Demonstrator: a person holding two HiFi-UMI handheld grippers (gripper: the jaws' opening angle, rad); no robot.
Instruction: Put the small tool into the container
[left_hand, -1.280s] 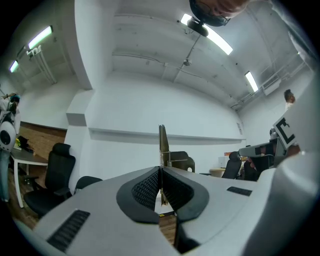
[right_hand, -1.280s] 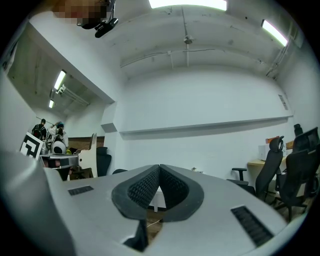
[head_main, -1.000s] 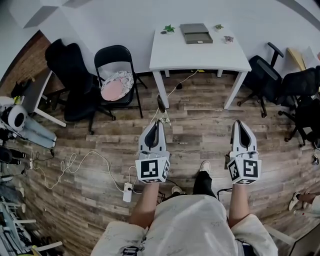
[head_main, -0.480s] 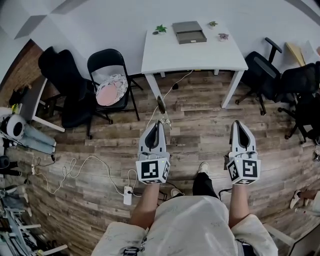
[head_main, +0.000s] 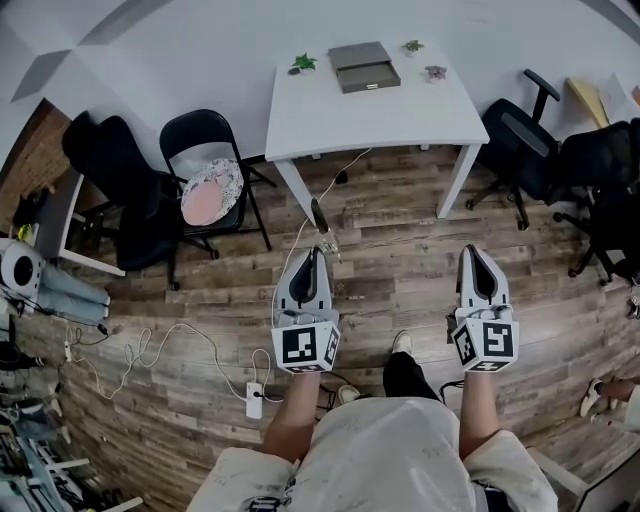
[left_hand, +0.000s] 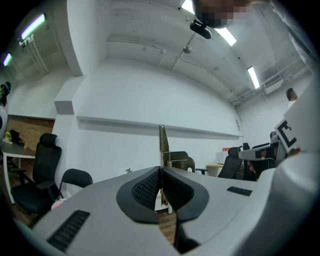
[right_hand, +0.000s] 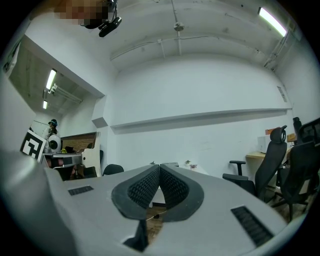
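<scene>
My left gripper (head_main: 311, 253) is shut on the small tool (head_main: 319, 216), a thin metal blade with a brass fitting that sticks out forward past the tips. In the left gripper view the small tool (left_hand: 163, 144) stands upright between the pressed pads of the left gripper (left_hand: 160, 171). The right gripper (head_main: 472, 251) is level with it on the right, shut with nothing in it; its pads (right_hand: 148, 186) meet. The grey container (head_main: 363, 67) lies at the back of the white table (head_main: 375, 112), well ahead of both grippers.
A black folding chair with a pink cushion (head_main: 208, 190) stands left of the table, a black office chair (head_main: 112, 172) beyond it. More office chairs (head_main: 530, 140) are on the right. Cables and a power strip (head_main: 253, 399) lie on the wood floor. Small plants (head_main: 302, 64) sit on the table.
The table and chairs have shifted left and slightly lower in the head view, and the table looks larger. Both grippers keep their pose, the left still shut on the tool.
</scene>
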